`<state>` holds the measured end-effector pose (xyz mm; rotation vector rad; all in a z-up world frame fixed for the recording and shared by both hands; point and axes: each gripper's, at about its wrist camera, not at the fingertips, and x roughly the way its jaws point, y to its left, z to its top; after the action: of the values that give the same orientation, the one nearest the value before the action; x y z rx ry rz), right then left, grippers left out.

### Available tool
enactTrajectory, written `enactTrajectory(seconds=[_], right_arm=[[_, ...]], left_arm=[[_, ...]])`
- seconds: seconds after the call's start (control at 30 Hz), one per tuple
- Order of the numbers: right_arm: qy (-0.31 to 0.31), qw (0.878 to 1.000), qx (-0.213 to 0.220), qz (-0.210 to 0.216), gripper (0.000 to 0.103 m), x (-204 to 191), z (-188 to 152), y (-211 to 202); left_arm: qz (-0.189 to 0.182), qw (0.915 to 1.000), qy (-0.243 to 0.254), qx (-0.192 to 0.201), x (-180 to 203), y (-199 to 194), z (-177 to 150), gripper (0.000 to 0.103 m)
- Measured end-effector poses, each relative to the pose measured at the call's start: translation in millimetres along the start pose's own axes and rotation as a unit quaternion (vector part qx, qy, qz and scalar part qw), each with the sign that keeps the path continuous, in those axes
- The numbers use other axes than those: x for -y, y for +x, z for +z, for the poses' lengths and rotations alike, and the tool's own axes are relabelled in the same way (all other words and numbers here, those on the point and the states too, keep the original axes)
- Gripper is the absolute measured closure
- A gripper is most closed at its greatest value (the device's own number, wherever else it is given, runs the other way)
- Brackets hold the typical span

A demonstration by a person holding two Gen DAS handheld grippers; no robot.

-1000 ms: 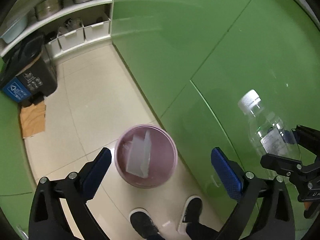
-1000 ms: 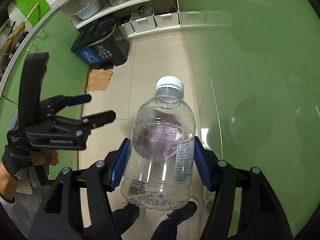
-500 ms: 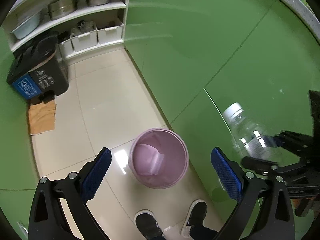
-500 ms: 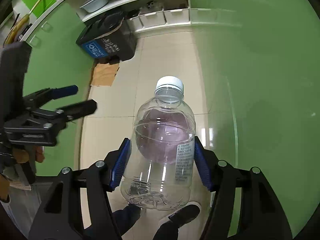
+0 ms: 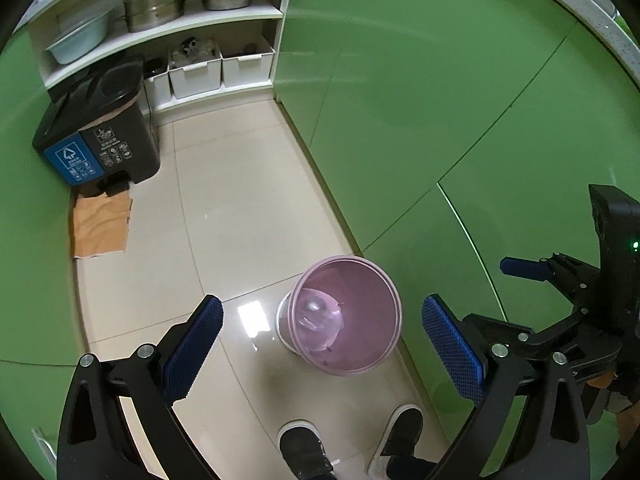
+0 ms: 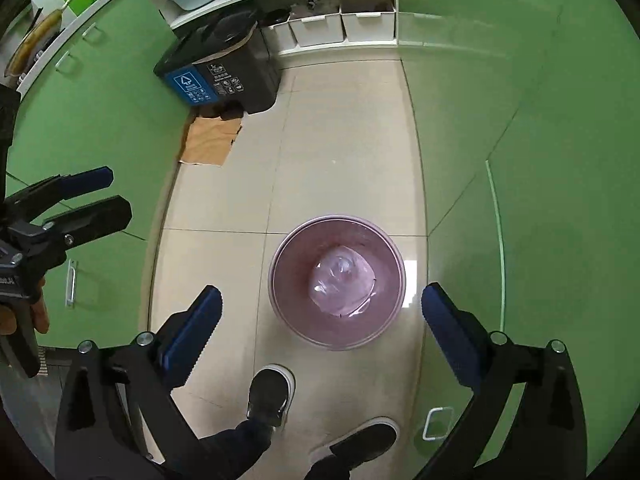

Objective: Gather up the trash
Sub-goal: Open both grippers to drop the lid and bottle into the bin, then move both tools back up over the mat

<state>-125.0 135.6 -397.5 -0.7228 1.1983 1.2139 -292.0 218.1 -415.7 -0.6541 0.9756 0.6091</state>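
Both the left gripper (image 5: 320, 344) and right gripper (image 6: 320, 320) hover with jaws apart and empty, while the clear bottle (image 6: 342, 282) lies inside the pink bin (image 6: 280, 312) on the floor. The light bin could tip if a foot or gripper knocks it. What lies beneath the bottle is hard to make out.

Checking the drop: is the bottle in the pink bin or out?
In. The clear bottle lies at the bottom of the pink bin; right gripper above is open, holding nothing.
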Motion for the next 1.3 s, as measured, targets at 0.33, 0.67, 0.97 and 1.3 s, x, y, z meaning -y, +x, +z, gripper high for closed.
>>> enactTrajectory(seconds=[0.33, 0.67, 0.97, 1.3], right_arm=[[0.027, 0.999, 0.033, -0.001, 0.005, -32.1, 18.9, -133.7], [0.091, 0.99, 0.1, -0.031, 0.003, -25.7, 14.4, -343.9], [0.198, 0.96, 0.16, -0.12, 0.003, 56.6, -44.5, -462.6], [0.261, 0.935, 0.182, -0.16, 0.003, 144.5, -103.0, -514.3]], left_arm=[[-0.006, 0.9997, 0.024, 0.001, 39.4, -93.7, 25.9, 0.007], [-0.029, 0.9952, 0.091, 0.023, 124.4, -245.1, 83.6, 0.007], [-0.083, 0.9767, 0.191, 0.053, 229.2, -297.8, 120.9, 0.007], [-0.13, 0.9537, 0.266, 0.05, 358.9, -287.8, 132.0, 0.007]])
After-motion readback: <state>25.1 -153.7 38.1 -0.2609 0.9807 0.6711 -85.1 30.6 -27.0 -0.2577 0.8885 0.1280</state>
